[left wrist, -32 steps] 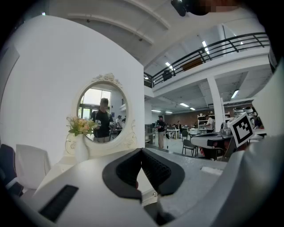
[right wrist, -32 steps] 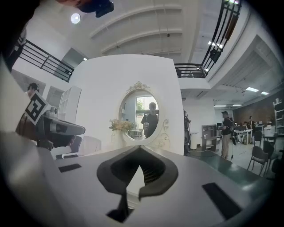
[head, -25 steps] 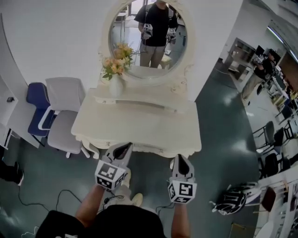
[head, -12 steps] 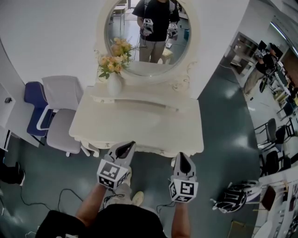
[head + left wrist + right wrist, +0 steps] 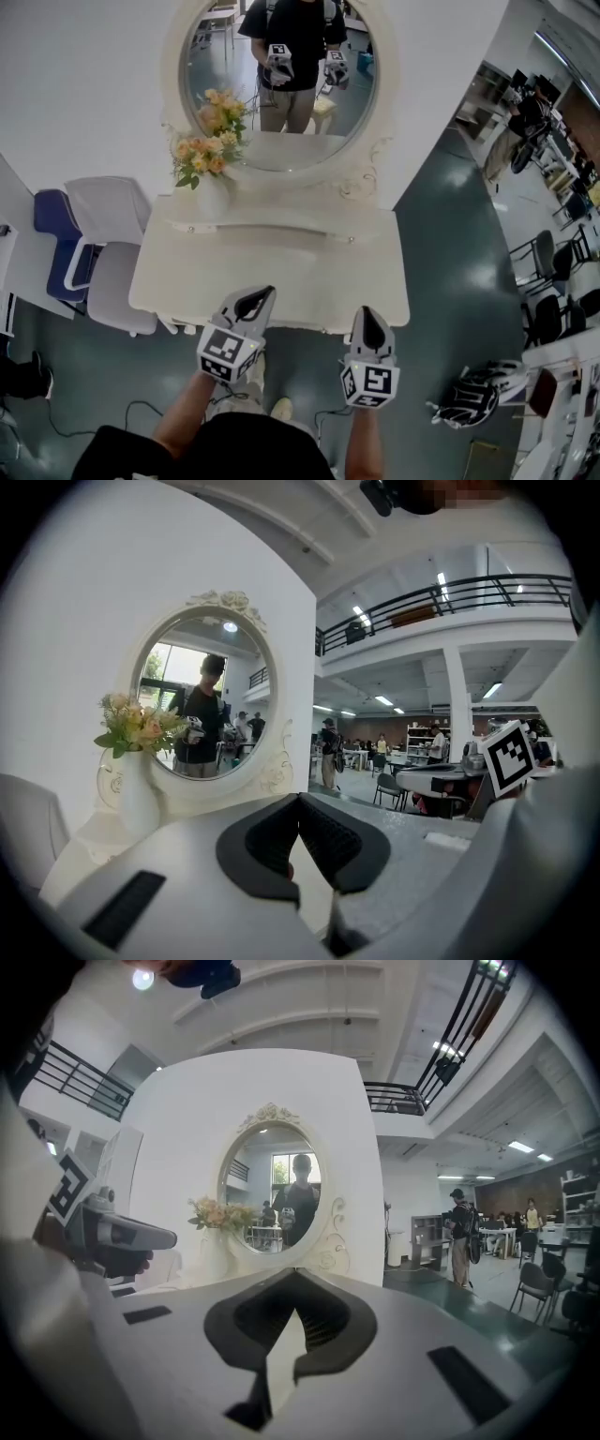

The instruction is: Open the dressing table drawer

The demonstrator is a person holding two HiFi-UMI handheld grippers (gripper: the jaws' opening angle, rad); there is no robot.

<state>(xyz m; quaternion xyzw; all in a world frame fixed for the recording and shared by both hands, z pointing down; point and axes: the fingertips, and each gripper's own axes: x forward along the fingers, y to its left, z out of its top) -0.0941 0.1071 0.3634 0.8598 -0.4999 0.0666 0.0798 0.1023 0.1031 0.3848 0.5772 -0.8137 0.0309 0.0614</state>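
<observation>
Now my left tongs [image 5: 256, 300] and right tongs [image 5: 367, 319] are both shut with nothing in them, near the front edge of the white counter [image 5: 281, 267]. Its drawer sits under that edge, hidden from me.

We wear a black top [image 5: 253, 450]. Left gripper [image 5: 255, 298] and right gripper [image 5: 366, 315]: pale grey shells, black ribbed pads, each with a black-and-white marker cube [image 5: 225, 353].

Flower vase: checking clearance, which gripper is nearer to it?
Left. The left gripper is at the dressing table's front edge, in front of and slightly right of the vase; the right gripper is farther right along that edge.
</observation>
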